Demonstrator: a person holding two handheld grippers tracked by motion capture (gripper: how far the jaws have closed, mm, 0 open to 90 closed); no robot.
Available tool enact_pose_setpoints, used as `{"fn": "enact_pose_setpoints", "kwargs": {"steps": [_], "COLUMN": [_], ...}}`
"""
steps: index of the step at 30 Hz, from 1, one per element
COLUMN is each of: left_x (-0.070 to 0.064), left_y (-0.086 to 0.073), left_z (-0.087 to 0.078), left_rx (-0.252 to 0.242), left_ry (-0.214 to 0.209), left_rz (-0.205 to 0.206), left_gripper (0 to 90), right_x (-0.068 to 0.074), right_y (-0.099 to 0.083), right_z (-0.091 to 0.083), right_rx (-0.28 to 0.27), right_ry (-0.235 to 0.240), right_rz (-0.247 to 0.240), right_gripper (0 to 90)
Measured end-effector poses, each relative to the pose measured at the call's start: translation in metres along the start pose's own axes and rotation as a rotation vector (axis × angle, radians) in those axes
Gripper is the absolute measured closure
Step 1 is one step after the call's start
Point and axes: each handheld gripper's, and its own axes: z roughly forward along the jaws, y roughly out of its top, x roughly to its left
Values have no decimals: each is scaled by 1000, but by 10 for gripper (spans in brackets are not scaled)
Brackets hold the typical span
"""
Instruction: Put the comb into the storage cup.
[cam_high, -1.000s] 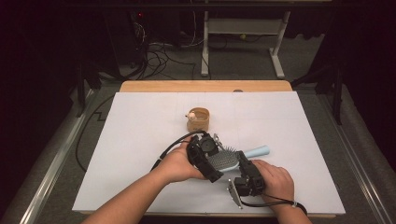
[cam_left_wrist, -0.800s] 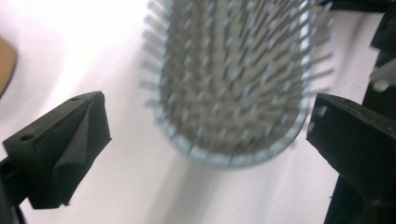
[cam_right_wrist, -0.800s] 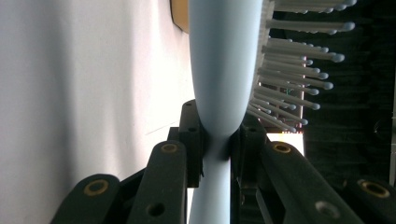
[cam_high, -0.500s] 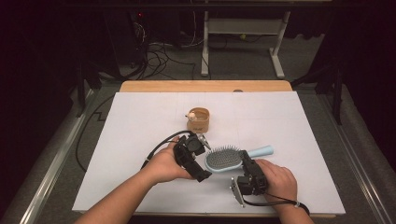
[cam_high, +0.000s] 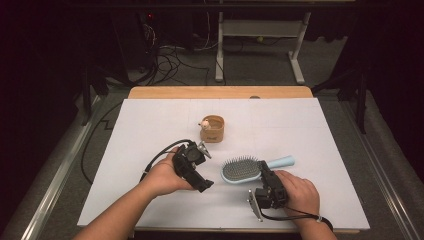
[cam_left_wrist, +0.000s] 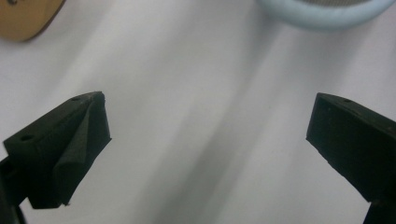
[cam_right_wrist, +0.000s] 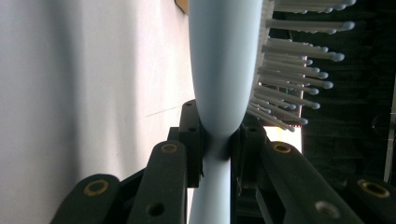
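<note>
The pale blue plastic hairbrush (cam_high: 250, 169) with its oval head of grey-white bristles lies on the white-covered bench (cam_high: 150, 125), a little right of centre and toward the person's edge, its handle pointing to the right and slightly away. The right tool (cam_high: 265, 176) is clamped on the brush at the neck where the head narrows into the handle; in the right gripper view the two black jaws press against either side of that pale blue neck (cam_right_wrist: 219, 140), with the ball-tipped bristles (cam_right_wrist: 289, 70) fanning off to one side. The left tool (cam_high: 204, 149) sits just left of the brush head, apart from it, its jaws spread wide over bare white bench (the left gripper view catches the rim of the brush head (cam_left_wrist: 322, 14) beyond them). A small round wooden cup (cam_high: 214, 128) with a little figure at its rim stands farther back, near the middle of the bench.
</note>
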Motion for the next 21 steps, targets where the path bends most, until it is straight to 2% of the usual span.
{"fn": "enact_pose_setpoints", "kwargs": {"steps": [6, 12, 14, 17, 21], "left_x": [20, 33, 37, 45, 52], "left_y": [-7, -13, -14, -16, -21], "left_z": [-6, -12, -15, -19, -22], "left_rx": [-16, -35, -54, -111, -192], "left_ry": [31, 44, 37, 8, -10], "left_rz": [-34, -66, -84, -132, -165], "left_gripper": [7, 7, 7, 8, 16], "right_x": [2, 4, 4, 4, 4], "right_y": [-4, -6, -6, -6, -6], "right_z": [0, 2, 2, 2, 2], "right_rx": [13, 23, 24, 22, 28], "right_ry": [3, 11, 13, 12, 15], "right_rz": [-1, -4, -5, -7, 6], "right_gripper": [779, 779, 779, 779, 779]}}
